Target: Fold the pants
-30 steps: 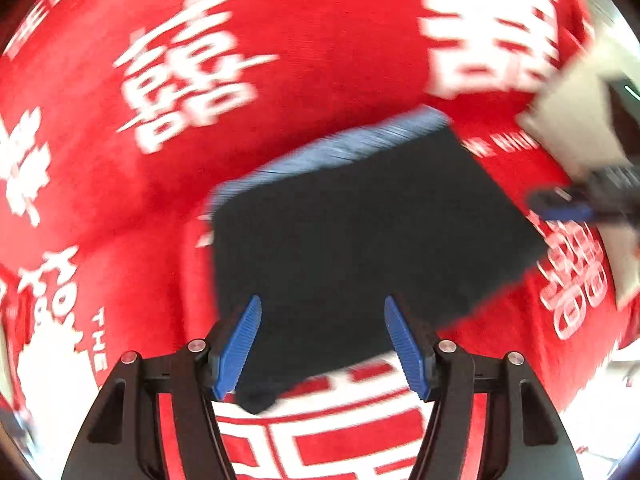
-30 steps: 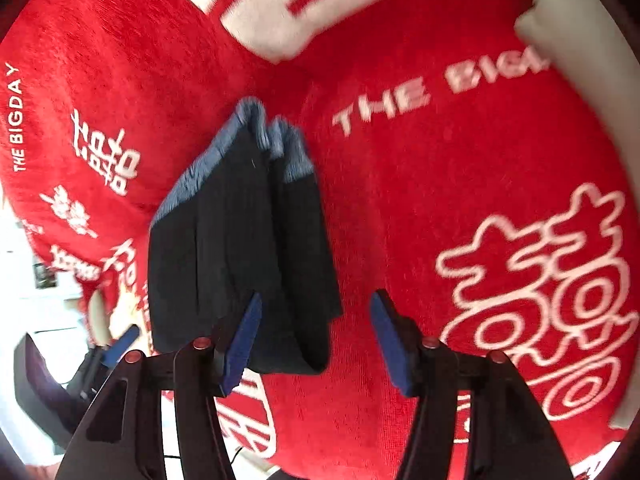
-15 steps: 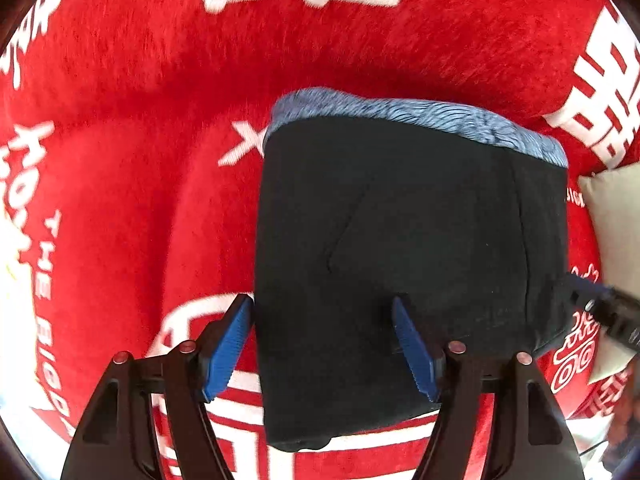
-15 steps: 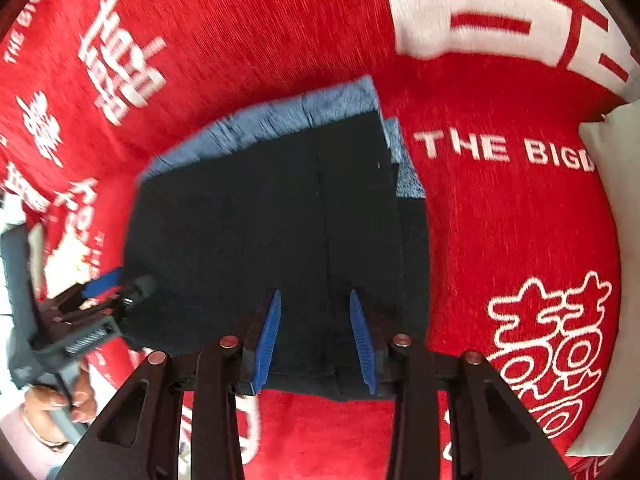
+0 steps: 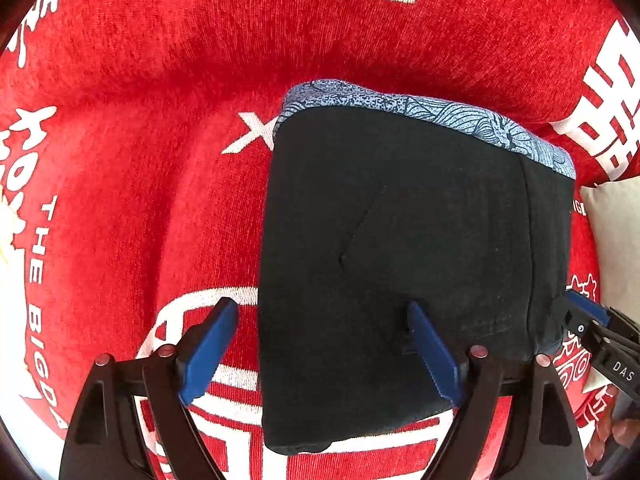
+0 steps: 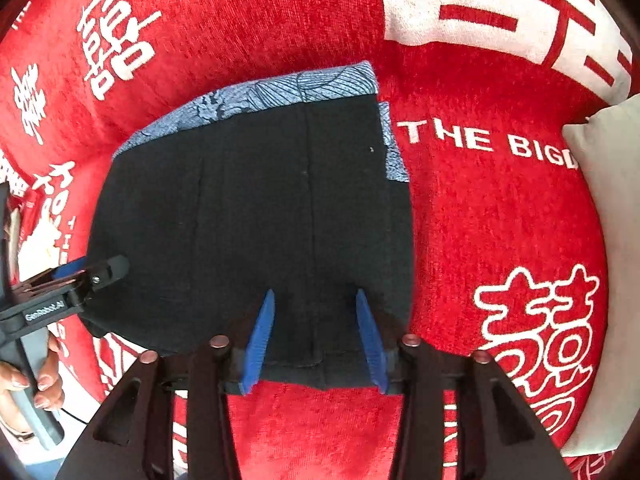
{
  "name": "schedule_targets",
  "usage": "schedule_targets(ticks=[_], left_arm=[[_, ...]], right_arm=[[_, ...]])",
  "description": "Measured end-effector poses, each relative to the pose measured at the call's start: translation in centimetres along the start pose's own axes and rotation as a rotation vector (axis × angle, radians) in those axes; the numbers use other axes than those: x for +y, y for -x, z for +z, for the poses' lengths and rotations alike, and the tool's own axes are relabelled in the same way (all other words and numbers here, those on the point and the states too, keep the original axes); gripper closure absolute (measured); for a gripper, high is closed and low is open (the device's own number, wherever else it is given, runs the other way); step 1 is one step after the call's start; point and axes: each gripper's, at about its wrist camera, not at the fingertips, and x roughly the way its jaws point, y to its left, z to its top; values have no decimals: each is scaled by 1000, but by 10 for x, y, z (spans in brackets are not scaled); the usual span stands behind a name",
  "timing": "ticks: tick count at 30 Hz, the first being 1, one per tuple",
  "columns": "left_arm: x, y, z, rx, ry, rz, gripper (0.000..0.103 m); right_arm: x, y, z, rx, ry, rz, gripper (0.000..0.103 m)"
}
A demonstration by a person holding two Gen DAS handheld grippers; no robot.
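Observation:
Black folded pants (image 5: 400, 260) with a blue patterned waistband (image 5: 420, 112) lie flat on the red cloth (image 5: 160, 100). My left gripper (image 5: 320, 354) points down over their near left corner. Its jaws are opening, and the pants' left edge lies between them, untouched by the pads. My right gripper (image 6: 316, 344) hovers over the near edge of the pants (image 6: 256, 208). Its jaws are opening too, with flat cloth between the blue pads and nothing pinched. Each gripper shows at the edge of the other's view: the right gripper (image 5: 592, 328) and the left gripper (image 6: 80, 276).
The red cloth (image 6: 480, 220) carries white characters and lettering. A beige cushion (image 6: 604, 200) lies at the right, close to the pants' right side, also the beige cushion (image 5: 616, 232). A hand (image 6: 24, 376) holds the left gripper's handle at the far left.
The left gripper came down over the pants and its jaws spread wider. The right gripper swung onto the pants' near edge, narrowed, then widened. The pants now lie flat and still.

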Motion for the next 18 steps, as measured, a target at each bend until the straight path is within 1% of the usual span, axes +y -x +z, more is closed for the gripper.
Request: schedule_targets(ticks=[3,5,9,13,18], left_arm=[[0,1,-1,1,6,0,16],[-2,7,-3,-7,-7,10,16],[-7,11,-6,-16,-21,28,16],[-7,13,-6,-14,-13,34,16],[-12,15,-7,-27,-34,56,16]], right_arm=[[-5,-5,-2,12,-59,16,41],[-11,-5,-5,13,-80,30,41],[-13,-2,-10,9,-51,12,41],[-15,0,-16,13,-59,5,39],[-12,7,-28,22,-37,-4,38]])
